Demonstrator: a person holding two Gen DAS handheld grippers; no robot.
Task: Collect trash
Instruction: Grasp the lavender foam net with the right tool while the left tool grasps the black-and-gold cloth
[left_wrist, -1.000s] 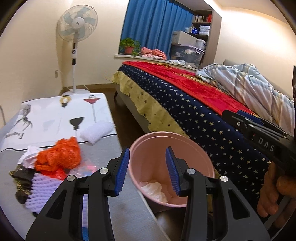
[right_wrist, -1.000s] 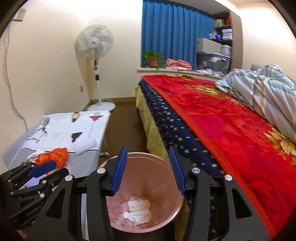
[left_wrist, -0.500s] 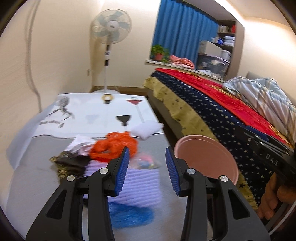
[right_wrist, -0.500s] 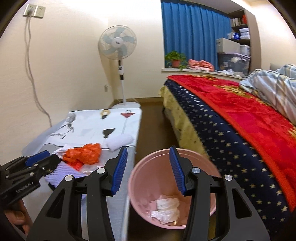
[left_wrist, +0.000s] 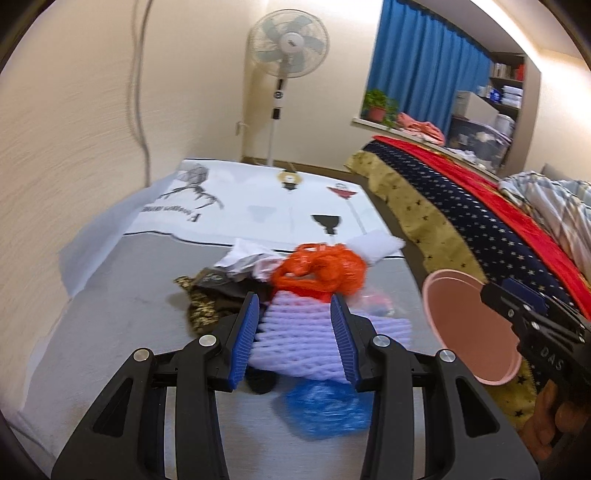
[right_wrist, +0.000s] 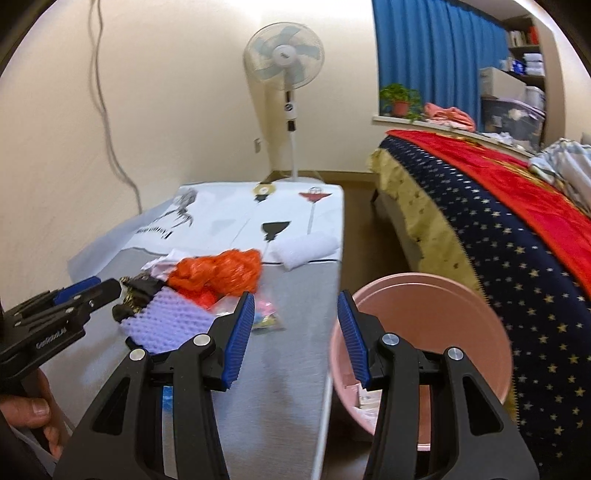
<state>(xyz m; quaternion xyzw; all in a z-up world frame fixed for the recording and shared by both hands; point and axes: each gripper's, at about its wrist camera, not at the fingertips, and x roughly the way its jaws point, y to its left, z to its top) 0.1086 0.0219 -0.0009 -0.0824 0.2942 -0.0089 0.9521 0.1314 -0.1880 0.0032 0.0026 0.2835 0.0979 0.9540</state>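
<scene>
A bed fills the right of the room and a low grey table runs beside it, its far half under a printed white sheet. Between them, tucked against the table's edge, stands a pink bin, mouth up, probably placed there so scraps can be carried a short way over the edge; some white paper already lies in its bottom. The trash sits heaped in the middle of the table: a purple foam net nearest, its long axis running roughly across the left view, with its ribs the same way; an orange bag bunched behind it and touching it; a blue wad in front; dark and white scraps to the left; and a small clear packet to the right. A white roll lies apart on the sheet's edge. The left gripper points down at the pile, its jaws apart and empty, framing the foam net as if lined up to take it across its short side. The right gripper also stands apart and empty, aimed at the bare table edge between pile and bin.
</scene>
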